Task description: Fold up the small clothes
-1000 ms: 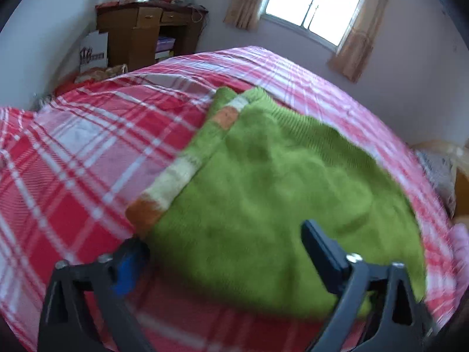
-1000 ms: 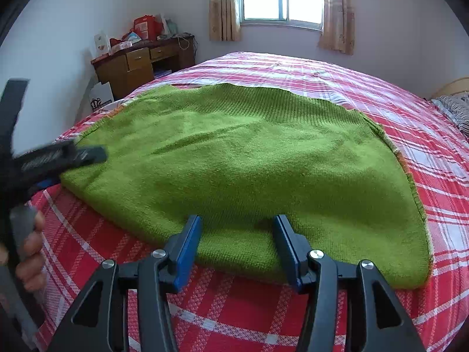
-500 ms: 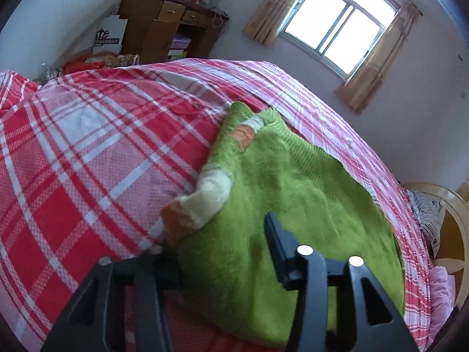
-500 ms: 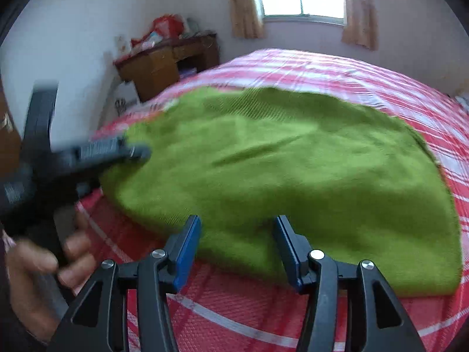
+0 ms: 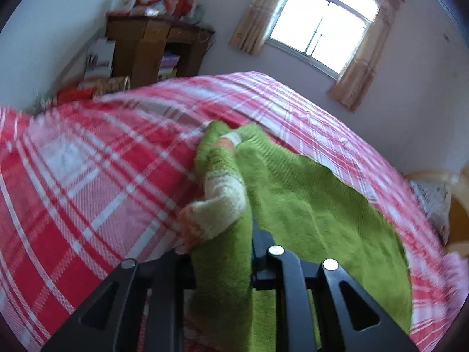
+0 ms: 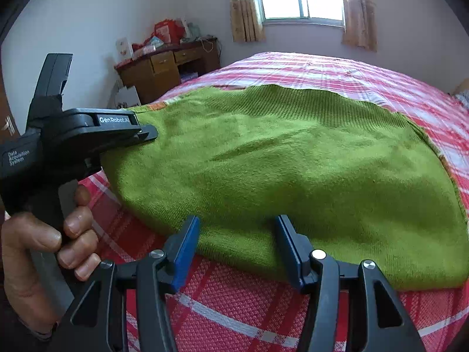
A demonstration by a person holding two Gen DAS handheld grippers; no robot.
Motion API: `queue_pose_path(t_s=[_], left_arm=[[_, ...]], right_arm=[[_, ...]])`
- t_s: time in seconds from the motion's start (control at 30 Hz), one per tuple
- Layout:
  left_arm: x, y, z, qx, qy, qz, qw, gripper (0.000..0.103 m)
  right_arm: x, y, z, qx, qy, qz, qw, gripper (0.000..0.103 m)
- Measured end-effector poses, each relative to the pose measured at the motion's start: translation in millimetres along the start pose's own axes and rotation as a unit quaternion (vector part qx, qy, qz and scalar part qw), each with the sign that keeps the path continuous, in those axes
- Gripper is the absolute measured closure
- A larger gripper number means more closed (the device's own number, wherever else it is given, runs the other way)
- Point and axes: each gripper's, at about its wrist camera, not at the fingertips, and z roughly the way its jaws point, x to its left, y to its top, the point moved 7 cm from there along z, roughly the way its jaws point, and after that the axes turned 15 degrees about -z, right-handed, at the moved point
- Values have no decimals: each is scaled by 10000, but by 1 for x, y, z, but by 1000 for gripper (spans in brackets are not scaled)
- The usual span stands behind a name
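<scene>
1. I see the green sweater (image 6: 293, 158) lying spread on the bed with the red and white checked cover (image 6: 234, 302); its near hem is toward me, and one striped sleeve with orange and cream bands (image 5: 222, 202) is on its left side.
2. My left gripper (image 5: 222, 252) has just been closing its jaws, and now they are narrow and pinch a fold of the sweater's left edge, right below the striped sleeve. The cloth there is raised a little from the cover.
3. In the right wrist view I see this same left gripper (image 6: 146, 135) from the side, with the person's hand (image 6: 44, 240) around its handle.
4. My right gripper (image 6: 237, 252) has its jaws about half wide, at the near hem of the sweater. The blue pads (image 6: 184, 252) do not press the cloth.
</scene>
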Motion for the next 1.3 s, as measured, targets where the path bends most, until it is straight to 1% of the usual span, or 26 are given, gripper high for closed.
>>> queue_pose_path(t_s=[0.1, 0.13, 0.17, 0.2, 0.27, 0.33, 0.4, 0.43, 0.5, 0.57, 0.63, 0.73, 0.8, 0.87, 0.9, 0.97, 1.03, 1.07, 1.13, 1.23, 1.3], left_arm=[[-29, -2, -12, -247, -100, 678, 9973, 84], [-43, -7, -16, -313, -153, 1049, 9939, 84], [-53, -11, -18, -343, -183, 1304, 9907, 84], [-65, -18, -21, -359, -259, 1646, 9854, 84], [-81, -32, -24, -335, -395, 2101, 9763, 84], [-92, -50, -22, -291, -424, 2585, 9646, 85], [-95, -65, -17, -160, -398, 2899, 9561, 85], [-96, -74, -12, -56, -351, 3022, 9526, 85], [-96, -87, -3, 133, -214, 3207, 9469, 85], [-97, -89, -1, 167, -122, 3325, 9429, 85], [-97, -89, -1, 216, -115, 3338, 9423, 85], [-95, -87, -2, 253, -223, 3238, 9455, 85], [-94, -86, -3, 308, -316, 3131, 9487, 85], [-93, -88, -3, 315, -350, 3096, 9497, 84], [-96, -91, 1, 305, -342, 3105, 9495, 84], [-96, -93, 1, 286, -331, 3124, 9489, 84], [-96, -93, 1, 294, -355, 3103, 9495, 84], [-96, -94, 1, 307, -373, 3087, 9499, 84], [-95, -93, 0, 368, -459, 3000, 9521, 84], [-94, -92, 0, 447, -570, 2883, 9548, 84], [-94, -93, -1, 460, -600, 2858, 9553, 84]], right_arm=[[-17, -3, -8, -248, 53, 516, 9983, 48], [-26, -5, -11, -330, 27, 757, 9966, 48], [-33, -7, -14, -384, -14, 954, 9947, 48], [-42, -11, -17, -446, -89, 1226, 9914, 48], [-56, -17, -22, -535, -256, 1597, 9854, 48], [-70, -25, -29, -635, -393, 2025, 9764, 48], [-79, -34, -33, -679, -413, 2317, 9695, 48], [-79, -37, -35, -704, -353, 2363, 9685, 48], [-80, -37, -37, -663, -287, 2313, 9702, 48], [-78, -36, -34, -583, -291, 2223, 9728, 48], [-80, -33, -32, -483, -203, 2173, 9747, 48], [-94, -21, -32, -414, 21, 2073, 9774, 48], [-108, 1, -33, -484, 114, 1974, 9791, 48], [-119, 23, -29, -523, 268, 1935, 9793, 48], [-123, 39, -21, -498, 433, 1883, 9799, 48], [-125, 60, 0, -348, 724, 1791, 9805, 48], [-126, 79, 33, -116, 1110, 1813, 9771, 48], [-126, 86, 52, 18, 1297, 1896, 9733, 48], [-122, 91, 79, 200, 1592, 1990, 9668, 48], [-116, 97, 112, 437, 1817, 2011, 9616, 48], [-112, 102, 128, 453, 2023, 2011, 9574, 48]])
